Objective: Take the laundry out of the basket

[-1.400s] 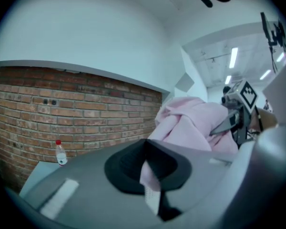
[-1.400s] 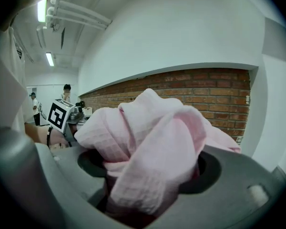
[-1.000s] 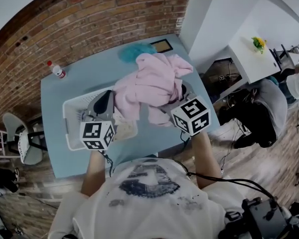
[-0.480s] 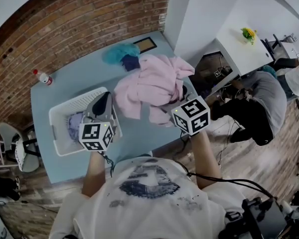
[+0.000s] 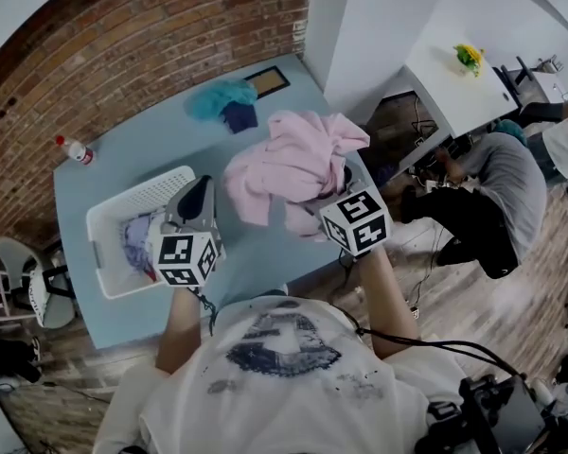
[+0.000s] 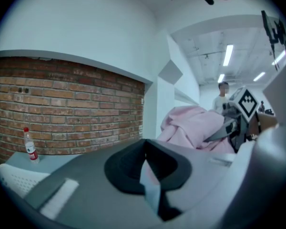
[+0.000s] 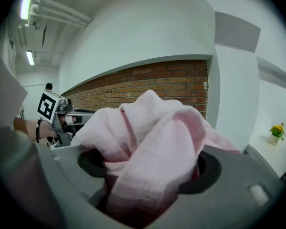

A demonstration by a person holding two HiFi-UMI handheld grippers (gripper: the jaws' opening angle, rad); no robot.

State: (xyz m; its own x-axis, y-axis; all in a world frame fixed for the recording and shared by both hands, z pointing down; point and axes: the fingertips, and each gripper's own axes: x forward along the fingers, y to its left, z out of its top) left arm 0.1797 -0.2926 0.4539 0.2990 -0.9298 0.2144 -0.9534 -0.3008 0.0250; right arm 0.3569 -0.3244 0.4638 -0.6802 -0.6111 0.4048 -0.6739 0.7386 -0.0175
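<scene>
With right gripper (image 5: 341, 185) jaws clamped on the pink garment (image 5: 293, 154) and left gripper (image 5: 199, 189) jaws together, you needed to lay it clear of the basket (image 5: 133, 195).

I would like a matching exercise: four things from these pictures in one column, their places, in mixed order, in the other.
1 pink garment
2 white basket
3 water bottle
4 teal cloth

A table's far left corner
B in the right gripper's jaws
C table's near left part
D beside the framed picture

Pairs: 1-B, 2-C, 3-A, 4-D
</scene>
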